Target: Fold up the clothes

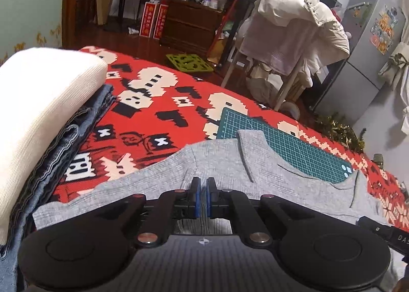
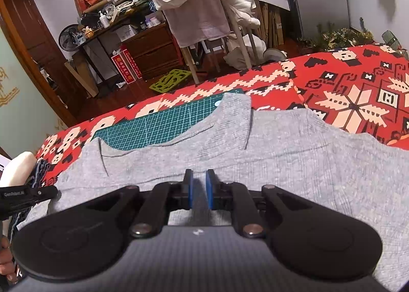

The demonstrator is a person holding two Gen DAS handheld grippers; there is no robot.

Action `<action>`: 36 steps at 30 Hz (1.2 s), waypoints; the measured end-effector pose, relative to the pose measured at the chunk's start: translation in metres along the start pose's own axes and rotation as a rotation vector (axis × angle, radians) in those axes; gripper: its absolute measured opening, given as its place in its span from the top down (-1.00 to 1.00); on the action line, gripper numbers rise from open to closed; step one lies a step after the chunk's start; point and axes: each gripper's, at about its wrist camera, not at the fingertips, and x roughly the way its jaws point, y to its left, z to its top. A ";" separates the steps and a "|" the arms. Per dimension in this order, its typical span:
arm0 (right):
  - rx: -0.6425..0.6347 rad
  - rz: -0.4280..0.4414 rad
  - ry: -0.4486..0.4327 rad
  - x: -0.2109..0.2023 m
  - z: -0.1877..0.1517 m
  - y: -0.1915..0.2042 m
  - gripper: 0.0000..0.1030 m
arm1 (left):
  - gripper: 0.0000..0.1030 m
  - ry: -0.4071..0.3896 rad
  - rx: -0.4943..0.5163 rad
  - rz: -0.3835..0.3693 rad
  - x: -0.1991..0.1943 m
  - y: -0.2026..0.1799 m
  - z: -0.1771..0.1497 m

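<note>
A grey knit garment (image 1: 217, 161) (image 2: 281, 143) lies spread flat on a red patterned blanket (image 1: 158, 123) (image 2: 358, 92), its neckline toward the far side. The collar end rests on a green cutting mat (image 1: 288, 143) (image 2: 163, 126). My left gripper (image 1: 203, 182) hovers low over the garment's left part, its blue pads nearly touching and nothing visibly pinched. Over the garment's middle, my right gripper (image 2: 199, 174) holds its pads a narrow gap apart, with grey cloth showing through the gap. Each gripper's black body pokes into the other's view at the frame edge.
A folded white cloth (image 1: 43, 113) sits on folded blue denim (image 1: 64, 143) at the blanket's left. Beyond the far edge stand a chair draped with a white jacket (image 1: 294, 23), a grey fridge (image 1: 368, 44), a dark drawer unit (image 1: 189, 23) and a green grid mat (image 1: 189, 62) on the floor.
</note>
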 end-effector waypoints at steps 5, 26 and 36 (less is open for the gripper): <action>0.007 0.002 0.001 0.000 0.001 -0.001 0.75 | 0.89 -0.002 -0.012 -0.029 -0.005 0.002 0.005; 0.009 0.004 0.007 0.000 0.000 0.000 0.73 | 0.89 -0.020 -0.043 -0.069 -0.011 0.013 0.011; 0.013 0.009 0.009 0.001 0.000 -0.001 0.73 | 0.81 0.043 -0.059 -0.010 0.006 0.023 0.003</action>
